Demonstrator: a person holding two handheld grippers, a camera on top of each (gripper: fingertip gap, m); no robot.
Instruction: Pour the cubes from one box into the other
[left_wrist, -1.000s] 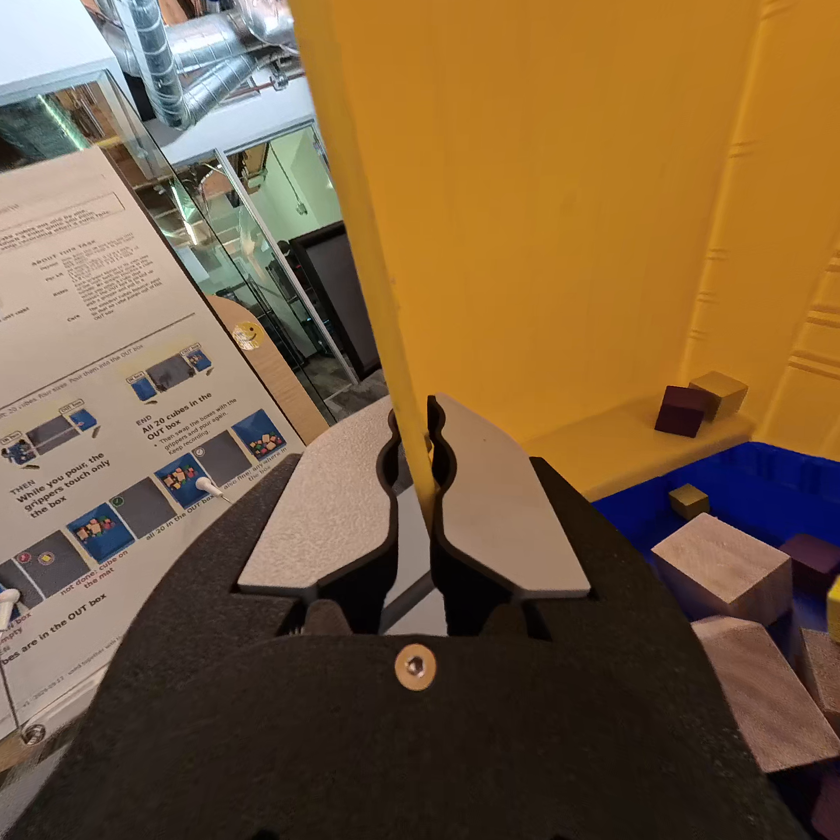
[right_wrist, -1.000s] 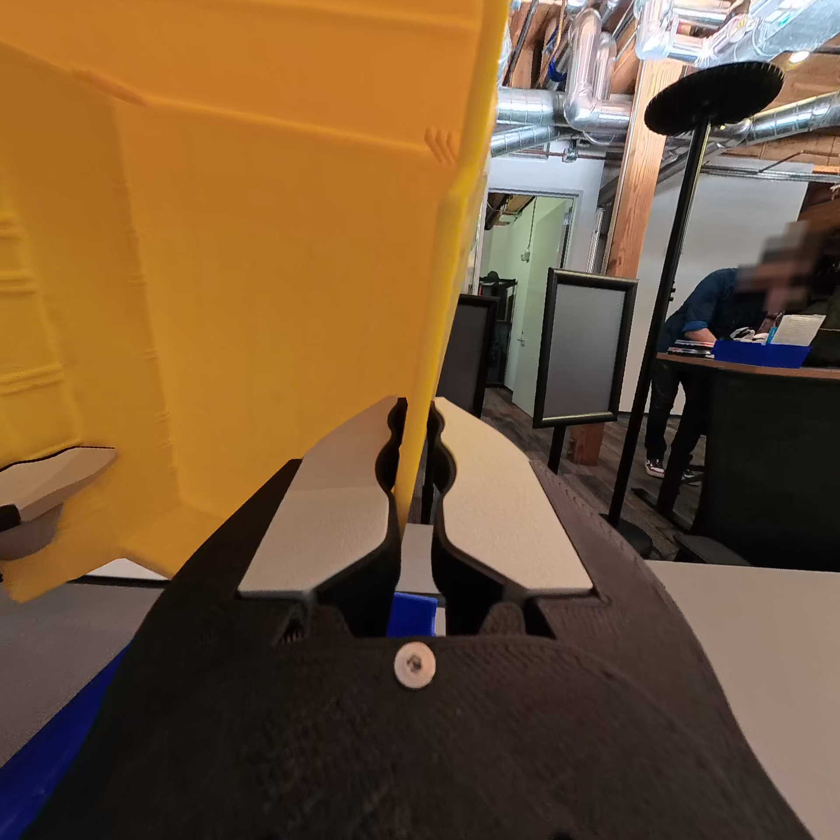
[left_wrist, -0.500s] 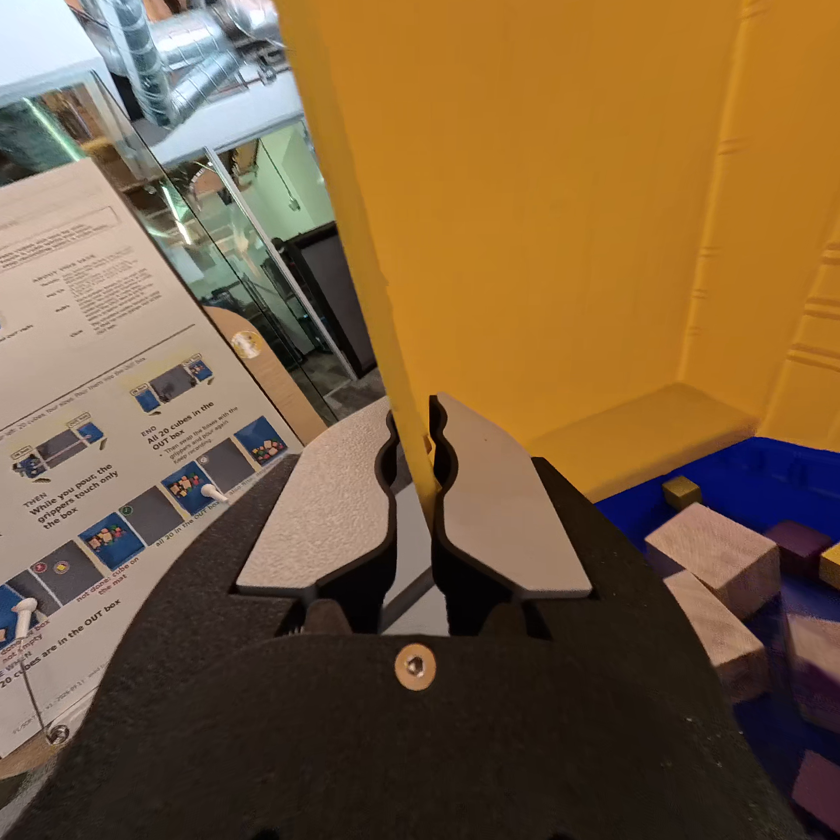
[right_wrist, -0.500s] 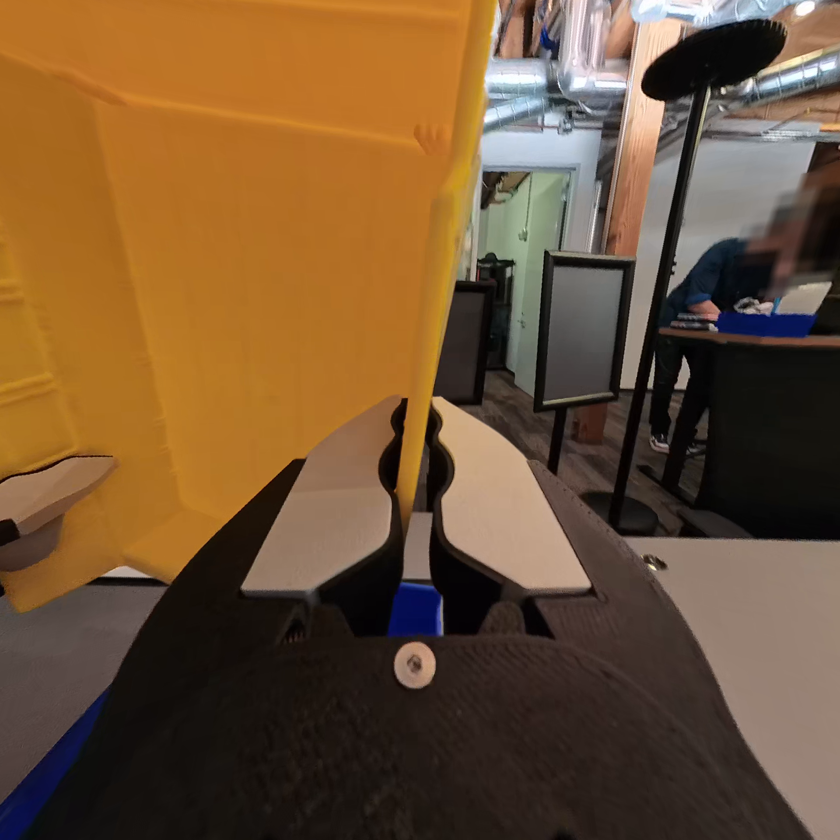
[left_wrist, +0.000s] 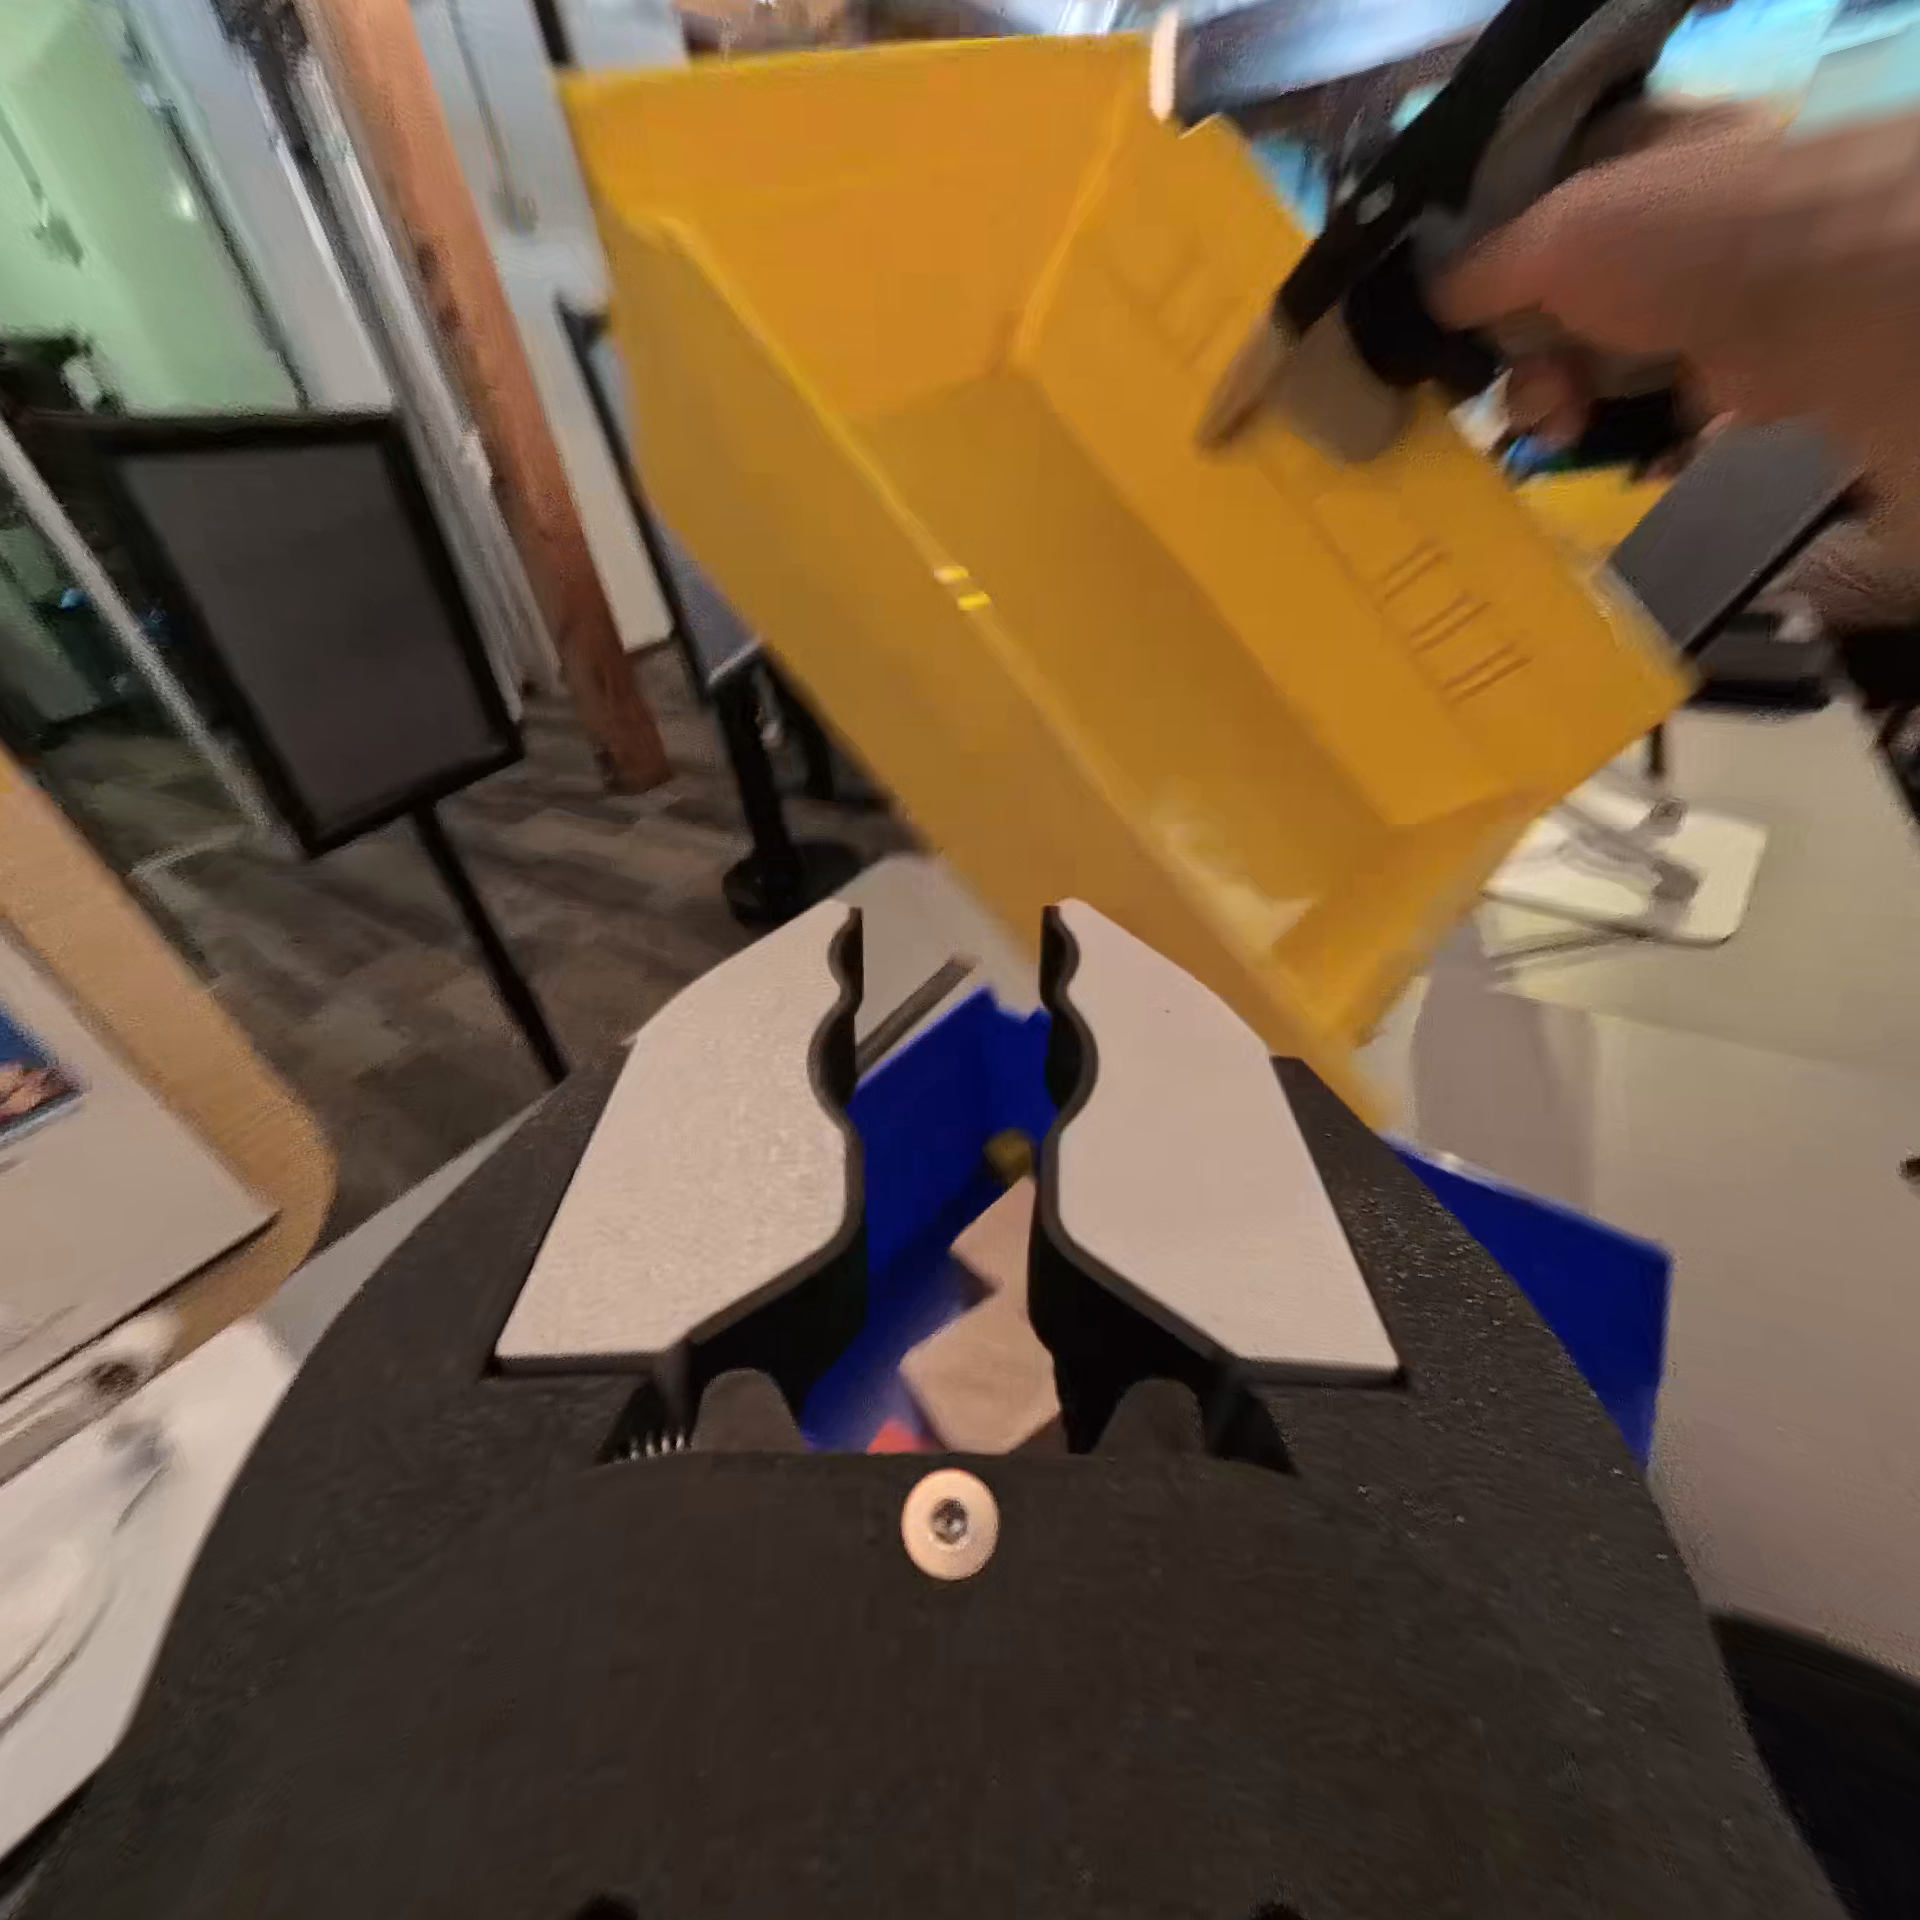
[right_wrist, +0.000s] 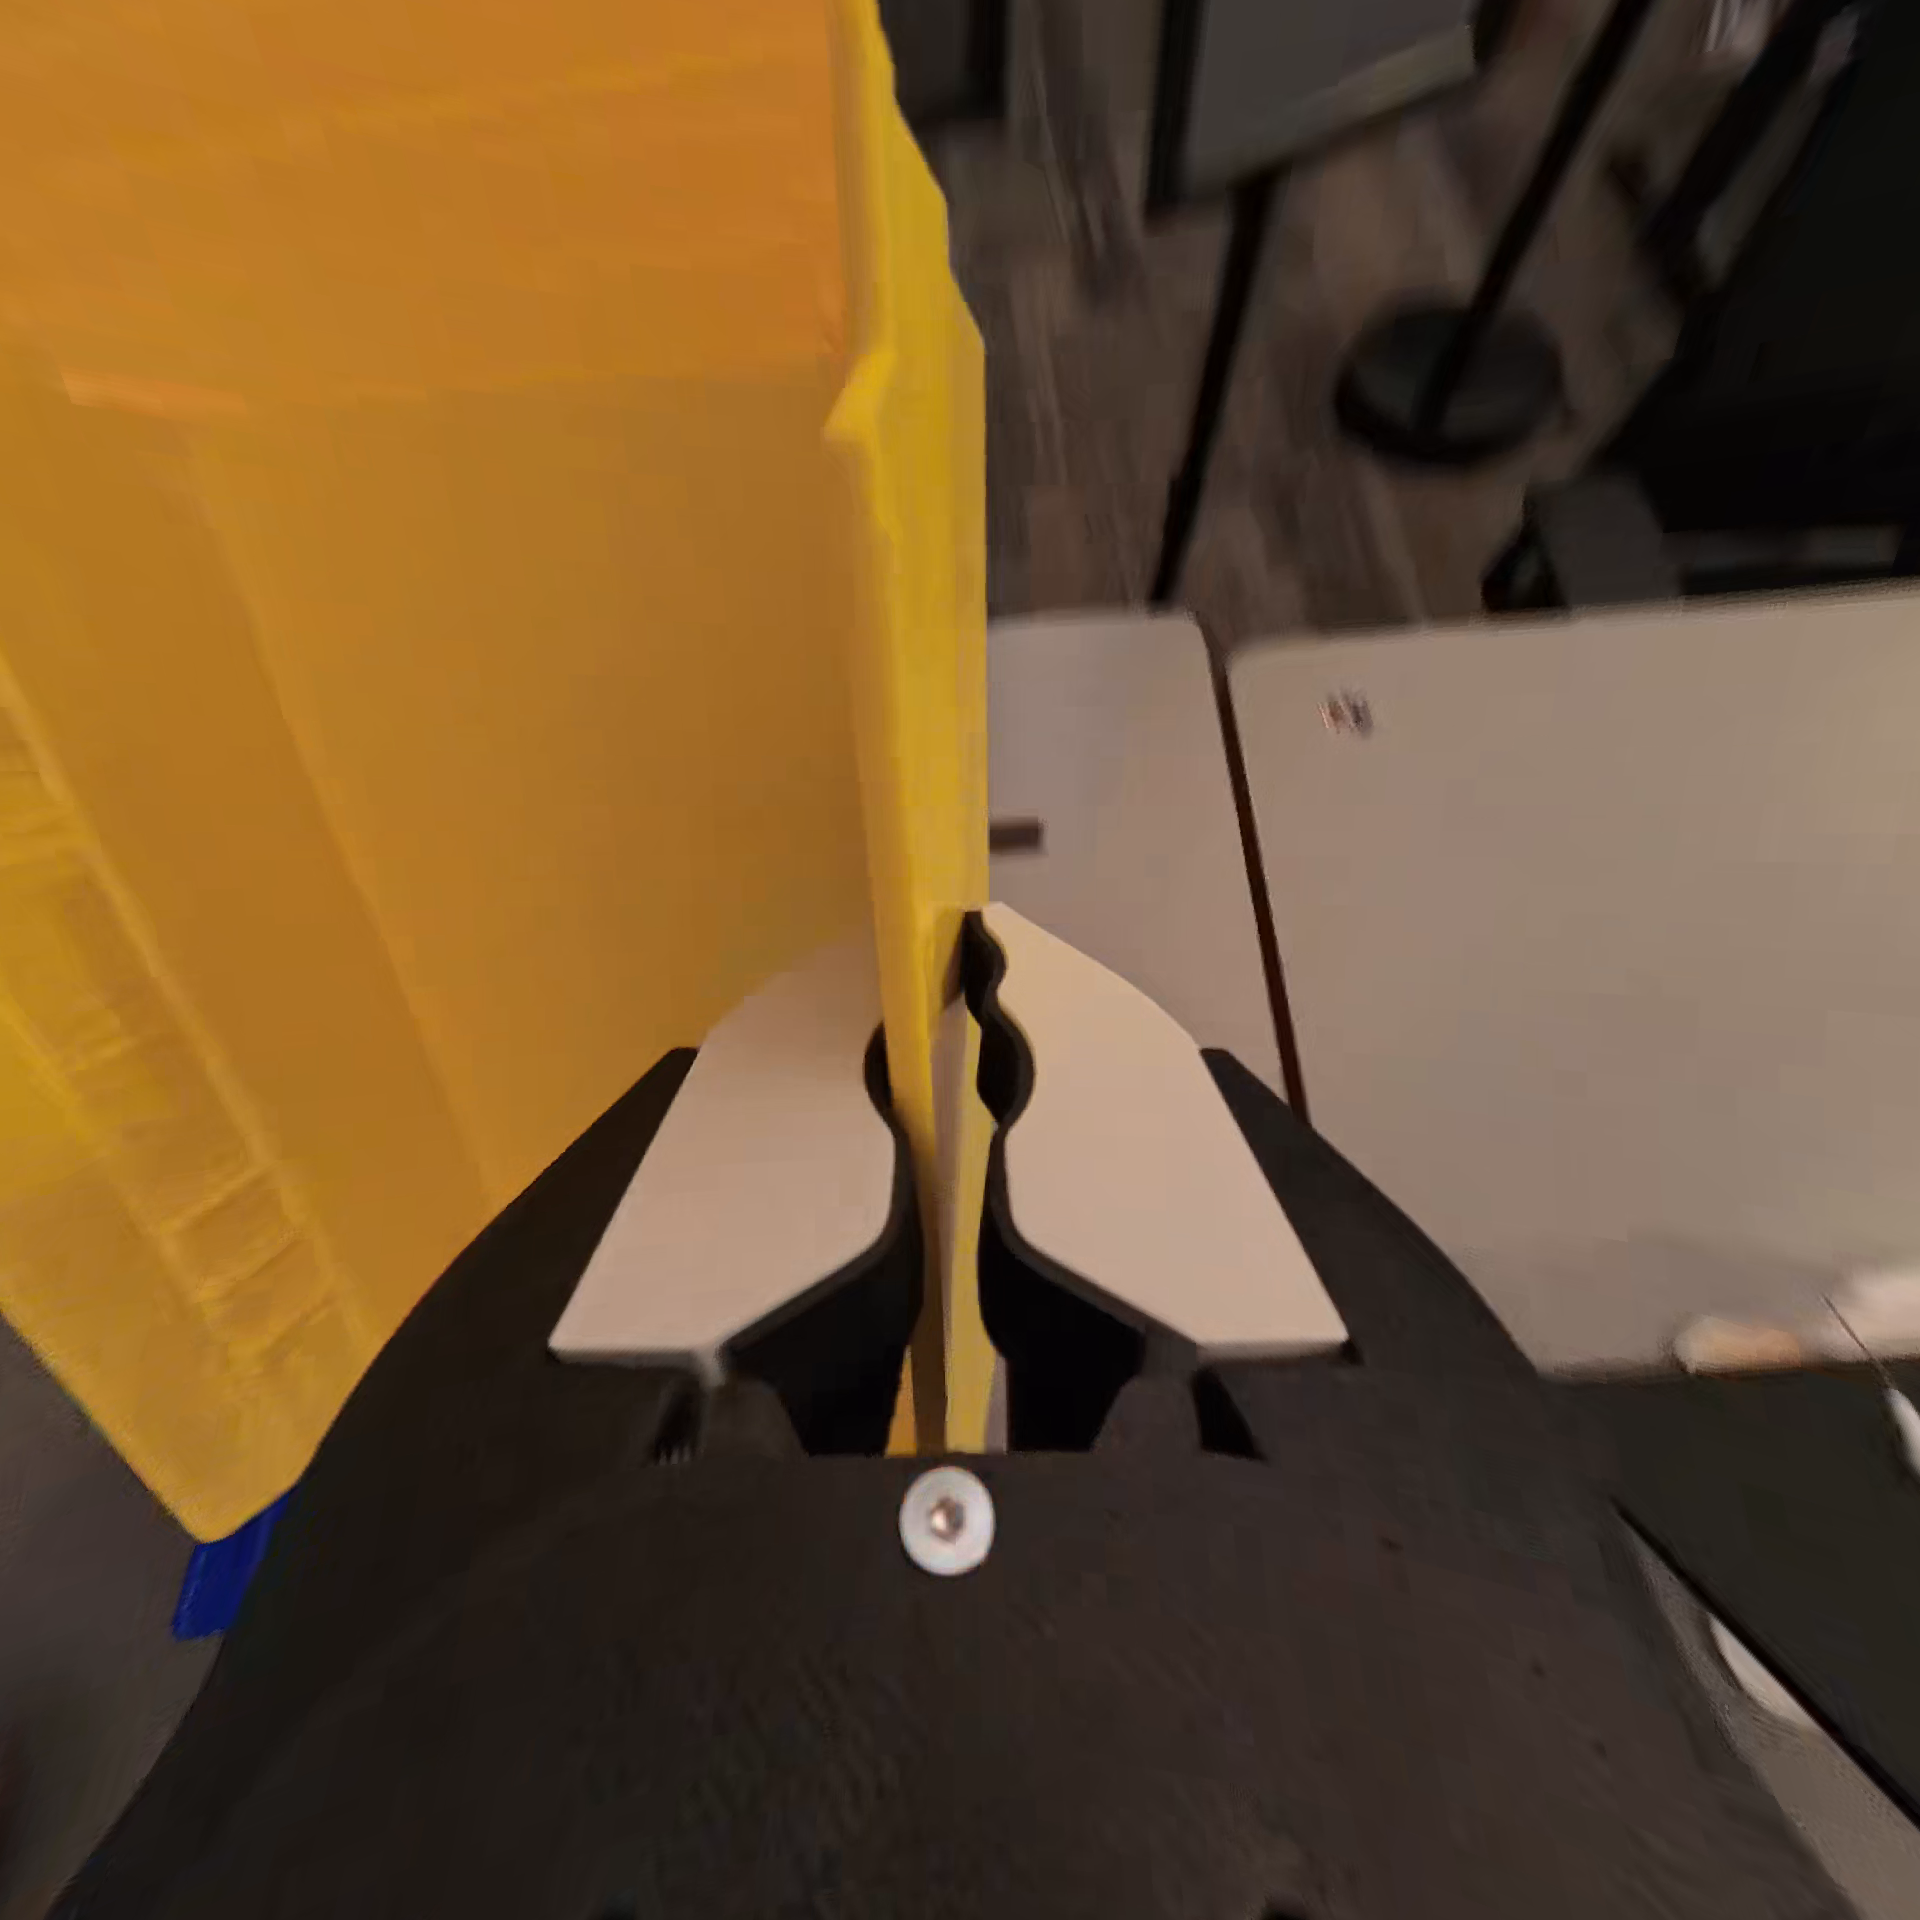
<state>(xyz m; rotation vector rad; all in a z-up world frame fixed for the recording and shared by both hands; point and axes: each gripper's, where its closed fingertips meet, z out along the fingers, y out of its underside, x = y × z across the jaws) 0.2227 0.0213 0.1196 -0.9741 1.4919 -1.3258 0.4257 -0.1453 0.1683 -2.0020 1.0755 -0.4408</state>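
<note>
In the left wrist view my left gripper (left_wrist: 951, 935) is open and holds nothing; its pads stand apart above the blue box (left_wrist: 1538, 1278). Between them I see pale wooden cubes (left_wrist: 987, 1351) and a small olive cube (left_wrist: 1006, 1148) lying in the blue box. The yellow box (left_wrist: 1039, 468) hangs tilted above and beyond, and I see no cubes in it. My right gripper (left_wrist: 1299, 384) grips the yellow box's wall at the upper right. In the right wrist view my right gripper (right_wrist: 935, 935) is shut on the yellow box (right_wrist: 468, 623) wall. A corner of the blue box (right_wrist: 218, 1579) shows below.
A person's hand (left_wrist: 1714, 260) holds the right gripper. White table tops (right_wrist: 1558, 935) lie to the right of the yellow box. A framed sign on a stand (left_wrist: 291, 613), a wooden post (left_wrist: 488, 364) and a black stand base (left_wrist: 779, 883) stand beyond the table.
My left gripper has let go of the yellow box wall, opened and drawn away. The last two cubes slid out of the yellow box. The right gripper alone now holds the box, swung sideways.
</note>
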